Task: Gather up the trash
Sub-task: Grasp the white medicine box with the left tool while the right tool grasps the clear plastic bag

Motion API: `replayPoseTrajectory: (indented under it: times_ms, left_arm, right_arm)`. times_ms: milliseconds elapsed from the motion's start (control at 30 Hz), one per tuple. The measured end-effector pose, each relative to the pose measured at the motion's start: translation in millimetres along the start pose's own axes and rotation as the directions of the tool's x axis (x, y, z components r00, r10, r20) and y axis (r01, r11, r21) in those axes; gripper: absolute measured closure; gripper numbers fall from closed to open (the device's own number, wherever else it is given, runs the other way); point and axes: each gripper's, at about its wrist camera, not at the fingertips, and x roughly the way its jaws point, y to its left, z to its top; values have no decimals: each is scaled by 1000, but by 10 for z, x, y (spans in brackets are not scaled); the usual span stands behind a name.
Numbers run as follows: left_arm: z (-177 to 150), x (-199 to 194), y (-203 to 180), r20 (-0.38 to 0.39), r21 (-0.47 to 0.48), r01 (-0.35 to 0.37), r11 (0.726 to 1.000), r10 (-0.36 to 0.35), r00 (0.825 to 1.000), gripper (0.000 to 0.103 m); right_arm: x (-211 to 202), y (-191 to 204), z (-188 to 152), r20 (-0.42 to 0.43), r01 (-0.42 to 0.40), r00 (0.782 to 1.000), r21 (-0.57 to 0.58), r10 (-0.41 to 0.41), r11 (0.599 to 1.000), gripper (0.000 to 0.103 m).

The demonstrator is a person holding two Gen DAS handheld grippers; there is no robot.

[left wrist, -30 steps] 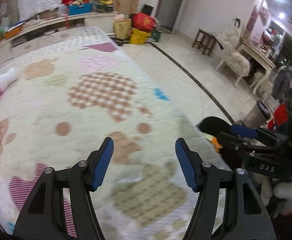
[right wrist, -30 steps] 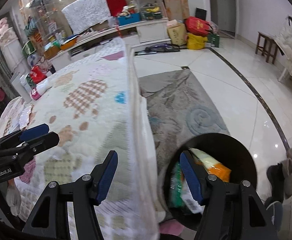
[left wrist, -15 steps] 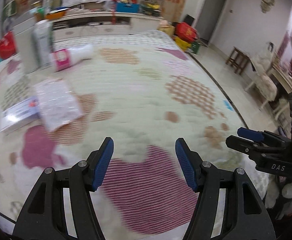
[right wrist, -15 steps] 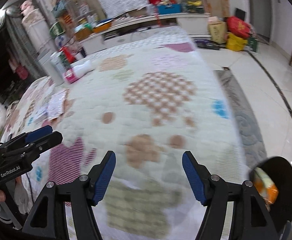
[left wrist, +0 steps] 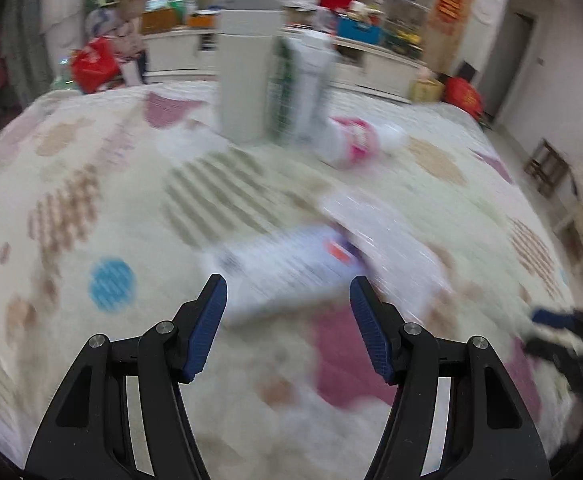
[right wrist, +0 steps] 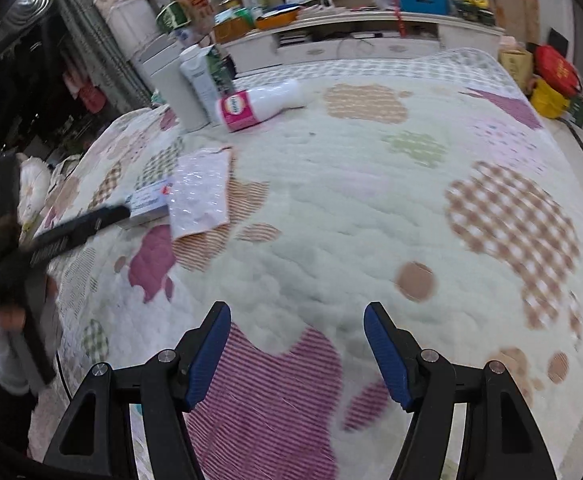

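A small flat white box (left wrist: 287, 264) lies on the quilted bed (left wrist: 91, 200), just ahead of my open, empty left gripper (left wrist: 287, 308). It also shows in the right wrist view (right wrist: 149, 200). A pale plastic wrapper (left wrist: 375, 220) lies beside it, seen too from the right (right wrist: 201, 192). A white bottle with a pink label (right wrist: 259, 104) lies on its side farther back (left wrist: 351, 142). My right gripper (right wrist: 297, 344) is open and empty over the quilt (right wrist: 371, 220). The left gripper shows blurred at that view's left (right wrist: 75, 228).
Tall white and green cartons (left wrist: 275, 68) stand at the bed's far side (right wrist: 195, 80). Shelves with clutter (right wrist: 351, 28) run along the back wall. Red and yellow bags (right wrist: 551, 80) sit on the floor at the right.
Both grippers have swung left from the black bin beside the bed, over the quilt. The left gripper now sits close to the white box and wrapper. Both stay open.
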Motion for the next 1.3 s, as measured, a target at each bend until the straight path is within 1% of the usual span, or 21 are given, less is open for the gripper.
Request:
replayPoseTrajectory:
  times_ms: [100,167,200,233,267,333,367,467,533,600,700,800,867,900,967,1033,1067,1167,1200,1233,1300]
  left_arm:
    - [262,237,325,-11,-65,-56,996,55,998,40]
    - [355,380,474,-29,-96,-73,993,71,997,40]
    - [385,441,522,-42,-105,-79,991,75,996,40]
    - [390,505,548,-61,-109,-80,991,73,995,40]
    - [368,544,553,-84,-108,-69,992,60,995,40]
    - [265,567,545,-129,-99,-14,995,1,992,40]
    - [198,511,511,-122,-76,-5,997,-5,992,40]
    - [0,362,393,-153,-20,51,998,-54,987,40]
    - [-116,276,312,-176,10,91,996,-88,980,40]
    - [-234,167,221,-191,40,154,987,-143,971,40]
    - [-307,24,97,-183,53,221,974,-208,961,40]
    - [-287,-37,13,-168,21,269,963,-262,950,40]
    - [-242,-61,-79,-147,10,295,955,-291,945,38]
    - [-215,-42,-120,-138,15,296,955,-292,947,34]
    - [-186,36,-232,-142,20,286,958,-281,949,34]
    - [-214,131,-351,-172,42,278,960,-267,948,34]
    - [-234,179,-392,-178,57,263,963,-250,952,34]
    - [-248,289,-462,-171,95,175,980,-157,973,36]
    - [-236,282,-447,-150,93,149,985,-134,980,46]
    - [-226,283,-404,-150,75,138,988,-125,981,56]
    - [-212,263,-270,-162,33,146,989,-139,977,56]
  right_arm:
    - [63,101,91,4,-8,1000,-12,8,1000,36]
    - [95,149,160,14,-16,1000,-14,16,1000,35]
    - [112,168,189,18,-20,1000,-13,21,1000,34]
    - [140,196,228,19,-29,999,-12,30,1000,29]
    - [172,224,262,17,-43,999,-11,43,999,28]
    - [254,306,341,9,-64,998,-24,65,998,28]
    - [279,334,362,5,-67,998,-32,67,997,28]
    - [383,427,460,-4,-71,997,-58,71,996,28]
    - [456,455,520,-13,-75,997,-57,75,996,28]
    - [487,450,536,-14,-76,997,-50,76,996,28]
    - [495,411,519,-18,-71,997,-39,71,997,28]
    - [465,355,506,-13,-59,998,-27,59,998,28]
    - [421,308,506,-4,-54,999,-19,54,998,27]
    - [394,278,512,3,-50,999,-12,50,999,27]
    - [366,240,518,11,-45,999,-5,45,999,27]
    - [344,197,523,16,-35,999,4,35,999,27]
    - [335,177,522,18,-32,999,8,32,999,27]
    - [314,134,522,20,-27,999,17,27,999,27]
    - [310,138,528,21,-26,999,18,26,999,27]
    - [311,149,528,21,-27,999,16,27,1000,27]
    - [328,213,549,22,-33,999,0,33,999,27]
